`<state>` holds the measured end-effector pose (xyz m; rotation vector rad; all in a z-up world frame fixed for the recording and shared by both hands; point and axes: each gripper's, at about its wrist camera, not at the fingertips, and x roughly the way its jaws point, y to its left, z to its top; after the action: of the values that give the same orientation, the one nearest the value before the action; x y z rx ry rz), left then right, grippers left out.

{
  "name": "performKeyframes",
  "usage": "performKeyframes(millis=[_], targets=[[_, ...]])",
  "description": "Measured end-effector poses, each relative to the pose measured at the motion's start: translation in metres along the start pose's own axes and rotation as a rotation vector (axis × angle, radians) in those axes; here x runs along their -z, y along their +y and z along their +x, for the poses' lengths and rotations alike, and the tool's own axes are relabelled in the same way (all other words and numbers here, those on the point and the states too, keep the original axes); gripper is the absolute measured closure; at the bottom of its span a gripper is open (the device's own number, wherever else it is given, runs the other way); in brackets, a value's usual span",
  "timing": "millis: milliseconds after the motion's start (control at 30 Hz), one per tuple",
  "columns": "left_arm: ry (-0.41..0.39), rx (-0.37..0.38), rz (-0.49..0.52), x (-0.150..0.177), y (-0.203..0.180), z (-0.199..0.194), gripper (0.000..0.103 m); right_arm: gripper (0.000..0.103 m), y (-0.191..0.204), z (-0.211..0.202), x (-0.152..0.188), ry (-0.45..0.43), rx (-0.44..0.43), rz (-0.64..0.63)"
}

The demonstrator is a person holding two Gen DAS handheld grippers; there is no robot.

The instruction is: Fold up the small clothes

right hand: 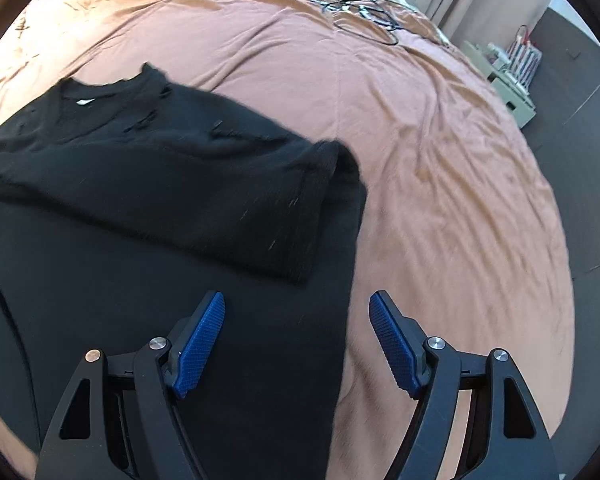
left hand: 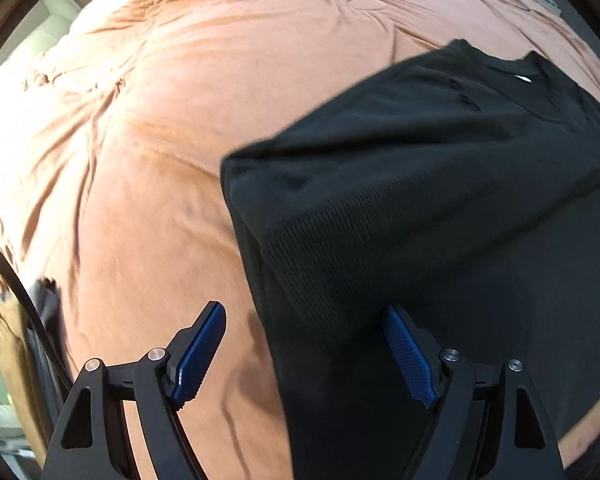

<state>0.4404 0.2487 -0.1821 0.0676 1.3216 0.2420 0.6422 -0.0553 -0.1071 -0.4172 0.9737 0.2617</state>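
Note:
A black knitted top (left hand: 440,200) lies flat on an orange-brown bed sheet (left hand: 160,140), both sleeves folded in over its body. In the left wrist view its left edge runs down between the fingers of my left gripper (left hand: 304,320), which stands open above it with nothing pinched. The right wrist view shows the same top (right hand: 160,184), neckline and white label at the far left, a folded sleeve across the body. My right gripper (right hand: 296,308) hangs open over the top's right edge, one finger above the cloth, the other above the sheet (right hand: 440,160).
A tangle of dark cables (right hand: 360,12) lies on the far part of the bed. Beyond the bed's right edge are dark floor and a pale low shelf unit (right hand: 508,76) with small items. A black cord (left hand: 24,300) and brown cloth hang at the left edge.

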Motion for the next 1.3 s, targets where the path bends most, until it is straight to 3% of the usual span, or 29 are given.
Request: performKeyframes(millis=[167,400,567,700,833,967,1067,1300], targets=[[-0.02,-0.026,-0.022,-0.031,0.013,0.018,0.021,0.03,0.0,0.021,-0.026,-0.008,0.023,-0.007],[-0.056,-0.035,-0.042,-0.076,0.028,0.034,0.02,0.03,-0.008,0.048,-0.066,-0.026,-0.017,0.014],[-0.098,-0.023,-0.089,-0.104,0.042,0.039,0.02,0.03,-0.028,0.056,-0.092,-0.088,-0.063,0.066],[-0.158,0.008,-0.145,-0.119,0.056,0.028,0.02,0.03,-0.048,0.041,-0.098,-0.161,-0.102,0.152],[-0.22,0.048,-0.145,-0.126,0.058,0.009,0.021,0.03,-0.064,0.038,-0.09,-0.169,-0.182,0.17],[-0.183,0.098,-0.129,-0.121,0.053,0.012,0.021,0.03,-0.08,0.039,-0.08,-0.164,-0.283,0.182],[-0.154,0.131,-0.133,-0.118,0.054,0.02,0.022,0.03,-0.093,0.047,-0.076,-0.159,-0.297,0.189],[-0.095,0.245,-0.17,-0.123,0.048,0.052,0.046,0.03,-0.096,0.108,-0.086,-0.042,-0.43,0.173]])
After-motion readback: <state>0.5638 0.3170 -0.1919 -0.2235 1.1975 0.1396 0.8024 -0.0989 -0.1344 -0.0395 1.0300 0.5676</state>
